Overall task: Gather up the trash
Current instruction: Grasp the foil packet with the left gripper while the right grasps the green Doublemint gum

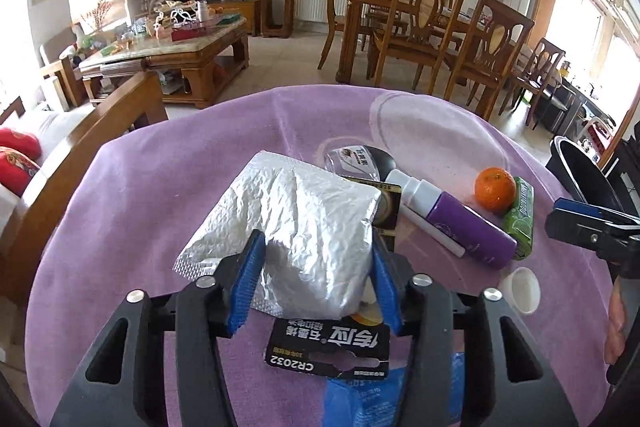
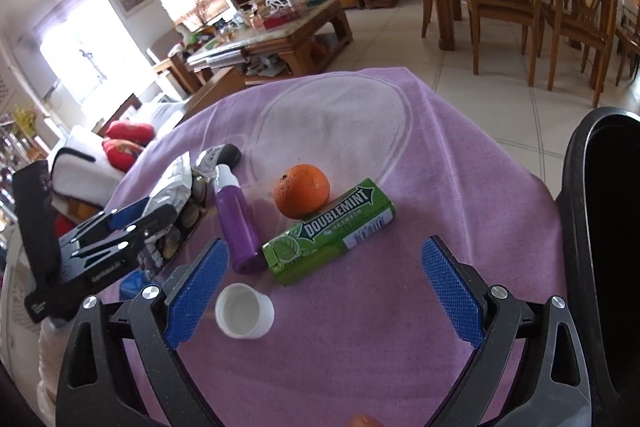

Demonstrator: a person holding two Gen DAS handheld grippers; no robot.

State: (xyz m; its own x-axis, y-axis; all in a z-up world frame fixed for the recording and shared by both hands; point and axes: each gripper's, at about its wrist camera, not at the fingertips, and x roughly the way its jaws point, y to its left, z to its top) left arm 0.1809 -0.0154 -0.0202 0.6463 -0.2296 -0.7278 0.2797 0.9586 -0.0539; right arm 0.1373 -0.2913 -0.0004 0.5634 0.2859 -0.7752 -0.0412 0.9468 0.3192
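Observation:
My left gripper (image 1: 318,267) is closed around a crumpled silver foil bag (image 1: 296,219) on the purple tablecloth (image 1: 140,195). Under the bag lies a black CR2032 battery card (image 1: 330,349). My right gripper (image 2: 324,291) is open and empty above the cloth. A white cap (image 2: 244,311) lies between its fingers, close to the left one. Ahead of it lie a green Doublemint pack (image 2: 328,237), an orange (image 2: 302,191) and a purple bottle (image 2: 238,223). The left gripper shows in the right wrist view (image 2: 132,219) on the foil bag (image 2: 172,187).
A black bin (image 2: 600,227) stands at the table's right edge; it also shows in the left wrist view (image 1: 580,175). A clear wrapper with a dark object (image 1: 360,159) lies behind the foil bag. A blue wrapper (image 1: 360,399) lies near me. Sofa, coffee table and dining chairs stand beyond.

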